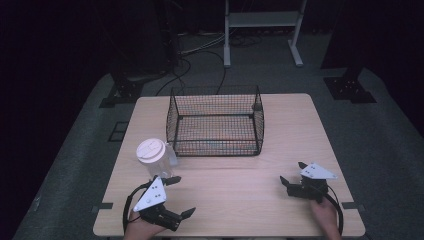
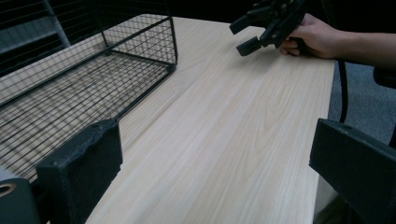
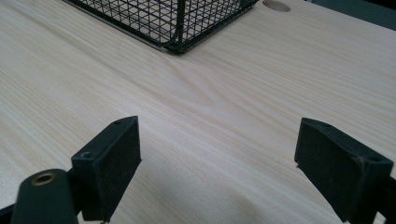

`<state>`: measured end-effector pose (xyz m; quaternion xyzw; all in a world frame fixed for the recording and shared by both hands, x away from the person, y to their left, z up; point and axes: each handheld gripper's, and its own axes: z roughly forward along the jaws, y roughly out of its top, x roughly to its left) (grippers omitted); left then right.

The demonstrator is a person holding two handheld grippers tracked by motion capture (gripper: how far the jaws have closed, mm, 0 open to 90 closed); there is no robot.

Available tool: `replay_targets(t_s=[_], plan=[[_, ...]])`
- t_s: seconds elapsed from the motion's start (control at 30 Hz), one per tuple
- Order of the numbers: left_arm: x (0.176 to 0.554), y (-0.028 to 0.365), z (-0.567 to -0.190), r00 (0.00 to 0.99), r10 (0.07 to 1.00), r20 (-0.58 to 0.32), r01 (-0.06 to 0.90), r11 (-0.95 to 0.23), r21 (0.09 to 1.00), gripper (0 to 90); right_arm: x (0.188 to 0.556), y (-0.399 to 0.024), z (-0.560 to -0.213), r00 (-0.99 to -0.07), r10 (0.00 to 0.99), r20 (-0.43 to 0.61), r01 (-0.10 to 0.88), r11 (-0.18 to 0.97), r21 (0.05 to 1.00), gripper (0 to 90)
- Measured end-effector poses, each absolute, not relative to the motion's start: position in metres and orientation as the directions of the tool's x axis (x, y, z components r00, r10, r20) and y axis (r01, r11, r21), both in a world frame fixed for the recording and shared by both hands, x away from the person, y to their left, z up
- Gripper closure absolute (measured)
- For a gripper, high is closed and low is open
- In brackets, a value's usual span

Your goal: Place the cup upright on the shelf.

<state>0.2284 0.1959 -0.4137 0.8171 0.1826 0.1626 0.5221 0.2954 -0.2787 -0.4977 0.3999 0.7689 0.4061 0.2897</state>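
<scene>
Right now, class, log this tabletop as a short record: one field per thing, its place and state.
table: light wood, seen from above
wire basket: black mesh, upright at the table's middle, far side; looks empty
plastic jar: clear, white lid on, upright off the basket's near left corner, close to it
left hand-held gripper: near left edge, jaws apart, holding nothing, jar just beyond it
right hand-held gripper: near right edge, jaws apart, holding nothing
</scene>
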Motion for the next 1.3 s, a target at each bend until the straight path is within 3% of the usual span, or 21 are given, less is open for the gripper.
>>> replay_targets(t_s=[0.7, 1.3], plan=[[0.219, 0.26, -0.385, 0.821, 0.564, 0.09, 0.174, -0.396, 0.902, 1.7, 0.295, -0.279, -0.498, -0.512, 0.851, -0.117, 0.383, 0.348, 0.856, 13.5], [0.233, 0.288, -0.378, 0.785, 0.609, 0.112, 0.225, -0.45, 0.864, 1.7, 0.296, -0.278, -0.498, -0.517, 0.847, -0.124, 0.379, 0.356, 0.854, 13.5]])
